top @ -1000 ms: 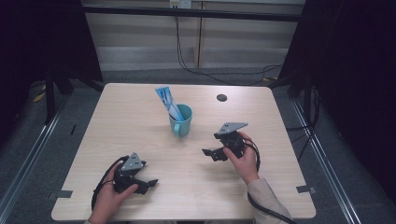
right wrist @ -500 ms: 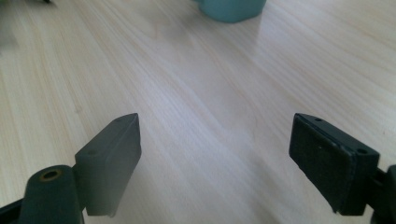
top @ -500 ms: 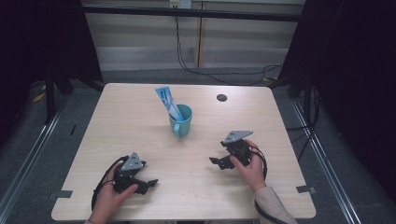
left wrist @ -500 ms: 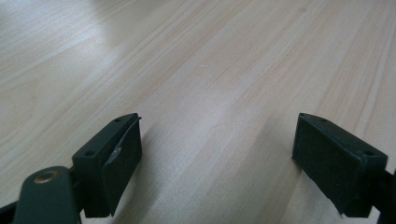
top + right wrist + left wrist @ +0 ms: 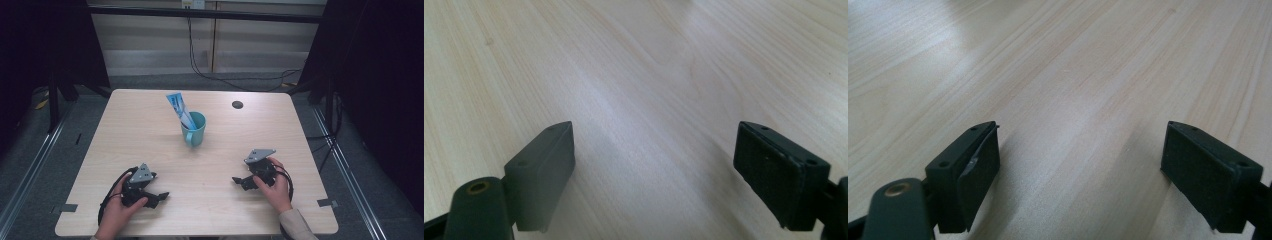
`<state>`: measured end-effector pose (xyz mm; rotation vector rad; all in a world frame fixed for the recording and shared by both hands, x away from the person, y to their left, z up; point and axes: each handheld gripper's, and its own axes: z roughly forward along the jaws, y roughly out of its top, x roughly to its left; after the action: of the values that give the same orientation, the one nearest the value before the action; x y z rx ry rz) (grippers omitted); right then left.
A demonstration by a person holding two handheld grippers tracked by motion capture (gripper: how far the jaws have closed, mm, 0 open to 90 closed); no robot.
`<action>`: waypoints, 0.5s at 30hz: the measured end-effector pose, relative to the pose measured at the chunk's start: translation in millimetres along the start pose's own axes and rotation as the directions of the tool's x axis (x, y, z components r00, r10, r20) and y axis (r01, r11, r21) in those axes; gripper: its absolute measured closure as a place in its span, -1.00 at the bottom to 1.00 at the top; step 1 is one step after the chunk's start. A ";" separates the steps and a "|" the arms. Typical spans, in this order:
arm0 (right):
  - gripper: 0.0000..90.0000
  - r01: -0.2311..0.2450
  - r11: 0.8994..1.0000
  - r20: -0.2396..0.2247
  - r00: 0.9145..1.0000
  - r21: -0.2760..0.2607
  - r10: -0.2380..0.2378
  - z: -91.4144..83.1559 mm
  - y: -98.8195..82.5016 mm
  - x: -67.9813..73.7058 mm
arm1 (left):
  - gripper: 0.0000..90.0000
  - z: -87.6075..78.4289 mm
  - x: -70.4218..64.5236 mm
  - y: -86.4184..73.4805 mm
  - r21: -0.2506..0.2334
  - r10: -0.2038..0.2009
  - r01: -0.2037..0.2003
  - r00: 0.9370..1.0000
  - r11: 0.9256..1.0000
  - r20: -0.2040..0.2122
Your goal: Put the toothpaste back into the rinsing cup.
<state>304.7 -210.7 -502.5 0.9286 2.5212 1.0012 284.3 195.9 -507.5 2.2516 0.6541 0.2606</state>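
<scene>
Both grippers rested low on the near part of the worktop (image 5: 150,125), the left gripper (image 5: 159,196) near the left corner and the right gripper (image 5: 236,180) toward the right side, each with its fingers (image 5: 979,170) spread wide and nothing between them. The teal mug (image 5: 194,129) stood upright near the middle of the worktop, well apart from both, with a blue and white toothpaste tube (image 5: 178,107) leaning out of it toward the far left. Judging by this, the work looked finished or not yet begun. Any next reach would best go in from above the rim, gripping the tube on its flat faces and lifting along its lean so the light mug does not tip
</scene>
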 end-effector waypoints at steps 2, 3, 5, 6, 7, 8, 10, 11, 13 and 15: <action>-0.64 0.003 1.000 -0.002 1.000 0.003 -0.003 -0.1 -3.2 0.4 | -0.66 0.0 0.0 0.0 0.000 0.000 0.000 1.000 1.000 0.000; -0.64 0.000 1.000 -0.003 1.000 -0.007 0.000 -0.5 -4.9 0.4 | -0.66 0.0 0.0 0.0 0.000 0.000 0.000 1.000 1.000 0.001; -0.65 -0.010 1.000 -0.007 1.000 -0.021 0.010 -1.2 -7.9 0.6 | -0.66 0.0 0.0 0.0 0.000 0.000 0.000 1.000 1.000 0.000; -0.65 -0.010 1.000 -0.007 1.000 -0.021 0.010 -1.2 -7.9 0.6 | -0.66 0.0 0.0 0.0 0.000 0.000 0.000 1.000 1.000 0.000; -0.65 -0.032 0.999 -0.007 0.999 -0.033 0.032 -1.8 -10.8 1.2 | -0.66 0.0 0.0 0.0 -0.001 -0.001 0.001 1.000 1.000 0.000; -0.65 -0.032 0.999 -0.007 0.999 -0.033 0.032 -1.8 -10.8 1.2 | -0.66 0.0 0.0 0.0 -0.001 -0.001 0.001 1.000 1.000 0.000; -0.69 -0.057 0.997 -0.003 0.998 -0.051 0.057 -1.8 -14.5 1.1 | -0.66 0.0 -0.1 0.0 0.000 -0.001 0.001 1.000 1.000 0.000; -0.69 -0.059 0.997 0.000 0.998 -0.050 0.059 -2.5 -15.3 1.1 | -0.66 0.0 0.0 0.0 0.000 0.000 0.000 1.000 1.000 0.000; -0.69 -0.057 0.997 0.002 0.998 -0.050 0.058 -2.7 -15.4 1.0 | -0.66 0.0 0.0 0.0 0.000 0.000 0.000 1.000 1.000 0.000; -0.72 -0.064 0.997 0.001 0.998 -0.046 0.064 -2.5 -15.3 1.2 | -0.66 0.0 -0.1 0.0 0.000 -0.001 0.001 1.000 1.000 0.000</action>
<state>295.6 -219.7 -511.3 1.0020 2.4696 1.0717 284.3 195.9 -507.6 2.2512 0.6546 0.2599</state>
